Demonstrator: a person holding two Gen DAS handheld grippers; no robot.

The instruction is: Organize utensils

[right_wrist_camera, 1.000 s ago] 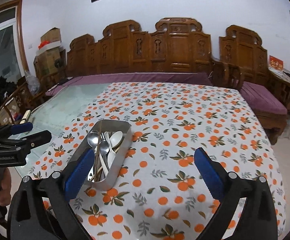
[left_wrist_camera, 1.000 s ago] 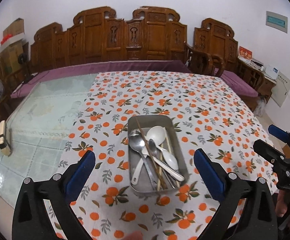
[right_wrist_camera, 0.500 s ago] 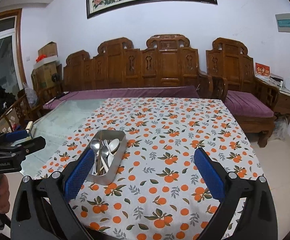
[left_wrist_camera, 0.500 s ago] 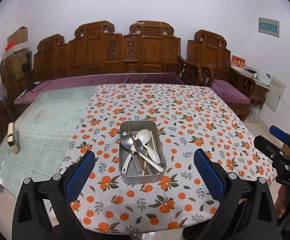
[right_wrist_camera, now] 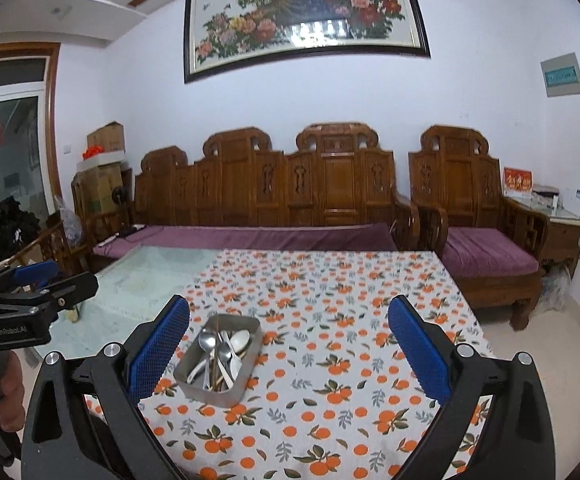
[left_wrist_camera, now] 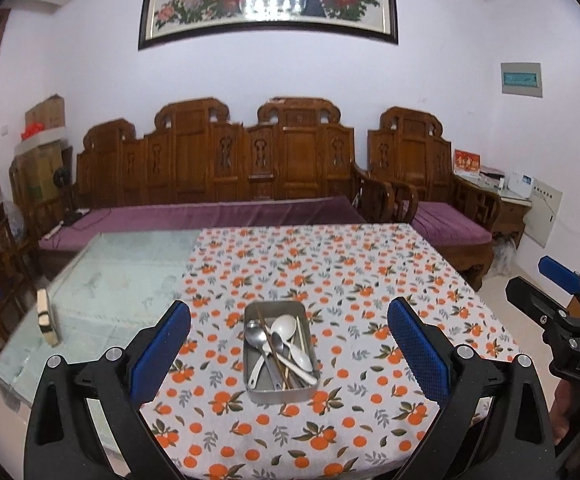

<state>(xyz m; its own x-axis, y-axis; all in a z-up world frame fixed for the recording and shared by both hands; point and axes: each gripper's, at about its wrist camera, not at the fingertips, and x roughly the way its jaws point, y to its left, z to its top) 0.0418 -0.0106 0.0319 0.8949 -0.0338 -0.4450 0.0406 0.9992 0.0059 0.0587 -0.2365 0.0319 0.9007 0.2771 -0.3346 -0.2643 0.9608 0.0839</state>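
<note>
A rectangular metal tray (left_wrist_camera: 279, 393) (right_wrist_camera: 237, 388) sits on the orange-print tablecloth (left_wrist_camera: 354, 292) (right_wrist_camera: 330, 320), holding several metal spoons (left_wrist_camera: 255, 337) (right_wrist_camera: 207, 341), a white spoon (left_wrist_camera: 284, 326) and wooden chopsticks (left_wrist_camera: 274, 350). My left gripper (left_wrist_camera: 288, 350) hovers well back from the tray, open and empty, the tray framed between its blue pads. My right gripper (right_wrist_camera: 288, 350) is open and empty too, with the tray near its left pad. Each gripper shows at the edge of the other's view, the right gripper (left_wrist_camera: 546, 292) and the left gripper (right_wrist_camera: 50, 280).
Left of the cloth lies bare glass tabletop (left_wrist_camera: 118, 280) with a small wooden block (left_wrist_camera: 46, 316) near its left edge. Behind the table stand a carved wooden bench (left_wrist_camera: 250, 168) and armchair (right_wrist_camera: 478, 216) with purple cushions. A hand (right_wrist_camera: 6, 396) holds the left gripper's handle.
Both grippers have pulled back and risen away from the table. The tray looks smaller and farther, and the wall painting has come into view. Both stayed open.
</note>
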